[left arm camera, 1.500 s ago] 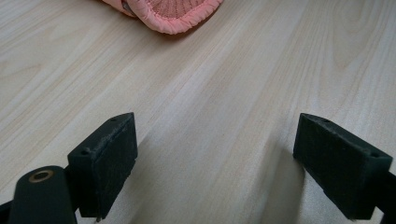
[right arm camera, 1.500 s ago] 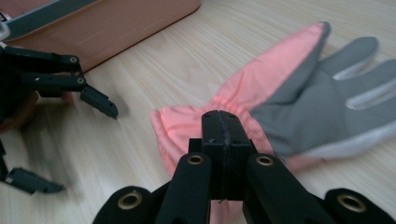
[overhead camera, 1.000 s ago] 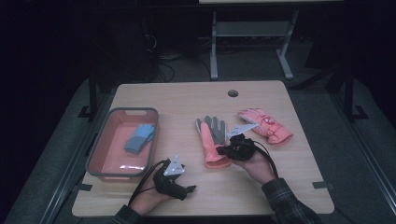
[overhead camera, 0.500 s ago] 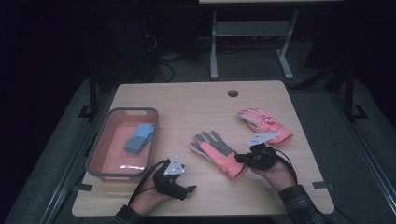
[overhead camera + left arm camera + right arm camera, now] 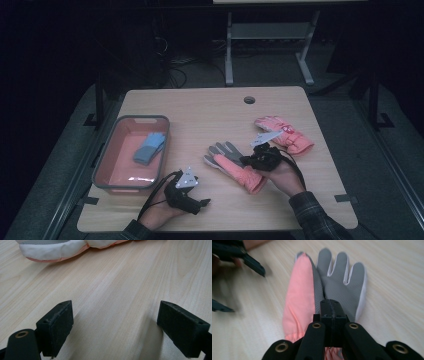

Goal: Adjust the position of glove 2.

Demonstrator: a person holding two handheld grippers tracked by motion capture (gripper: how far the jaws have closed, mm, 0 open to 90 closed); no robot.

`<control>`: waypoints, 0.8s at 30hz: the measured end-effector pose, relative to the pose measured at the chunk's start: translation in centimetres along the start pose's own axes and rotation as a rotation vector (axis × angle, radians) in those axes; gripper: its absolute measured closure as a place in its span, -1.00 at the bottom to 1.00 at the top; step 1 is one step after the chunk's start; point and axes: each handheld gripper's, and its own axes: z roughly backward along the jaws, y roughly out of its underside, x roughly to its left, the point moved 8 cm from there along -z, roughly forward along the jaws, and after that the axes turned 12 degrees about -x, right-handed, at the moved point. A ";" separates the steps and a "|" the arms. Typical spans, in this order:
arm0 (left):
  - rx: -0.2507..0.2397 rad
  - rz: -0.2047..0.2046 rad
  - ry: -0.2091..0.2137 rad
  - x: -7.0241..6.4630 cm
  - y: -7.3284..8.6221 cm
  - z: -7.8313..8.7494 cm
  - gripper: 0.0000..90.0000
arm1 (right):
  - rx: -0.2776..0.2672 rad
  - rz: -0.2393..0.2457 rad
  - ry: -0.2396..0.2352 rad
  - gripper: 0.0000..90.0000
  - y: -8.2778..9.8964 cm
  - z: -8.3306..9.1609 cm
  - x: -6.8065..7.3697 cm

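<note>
Gripping the pink glove [image 5: 299, 307] in your clamped right gripper [image 5: 332, 312]; left gripper [image 5: 115, 327] gapes empty; tray [image 5: 102, 165] probably awaits it.

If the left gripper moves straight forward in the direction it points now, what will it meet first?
Probably the pink and grey glove: the open left gripper has bare table ahead, then the glove's white-edged side. Depth is hard to judge.

The high view looks forward and down over the whole table [image 5: 210, 107] from afar. Each gripper view rides close above the tabletop, facing along its own jaws. All three share the pink-and-grey glove [image 5: 235, 167] [image 5: 324, 290] [image 5: 57, 250].
</note>
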 end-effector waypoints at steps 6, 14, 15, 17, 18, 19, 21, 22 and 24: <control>0.002 -0.002 0.002 0.0 0.0 0.0 -0.72 | 0.070 0.043 -0.004 1.00 1.3 -1.2 0.5; 0.005 -0.003 0.004 0.0 0.0 0.0 -0.72 | 0.079 0.064 -0.054 1.00 2.0 -0.9 2.2; 0.005 -0.005 0.003 0.0 0.0 0.0 -0.72 | 0.078 0.064 -0.059 1.00 2.1 -0.8 2.5; 0.006 -0.008 0.003 0.0 0.0 0.0 -0.72 | 0.087 0.068 -0.079 1.00 2.5 -0.6 3.4; 0.006 -0.008 0.003 0.0 0.0 0.0 -0.72 | 0.085 0.072 -0.086 1.00 2.6 -0.5 3.7; 0.006 -0.008 0.003 0.0 0.0 0.0 -0.72 | 0.088 0.066 -0.095 1.00 2.7 -0.4 4.1; 0.006 -0.008 0.003 0.0 0.0 0.0 -0.72 | 0.090 0.071 -0.102 1.00 2.8 -0.3 4.4; 0.006 -0.008 0.003 0.0 0.0 0.0 -0.72 | 0.094 0.084 -0.103 1.00 3.0 -0.2 4.5; 0.008 -0.003 0.004 0.0 0.0 0.1 -0.72 | 0.099 0.086 -0.112 1.00 3.3 0.1 5.3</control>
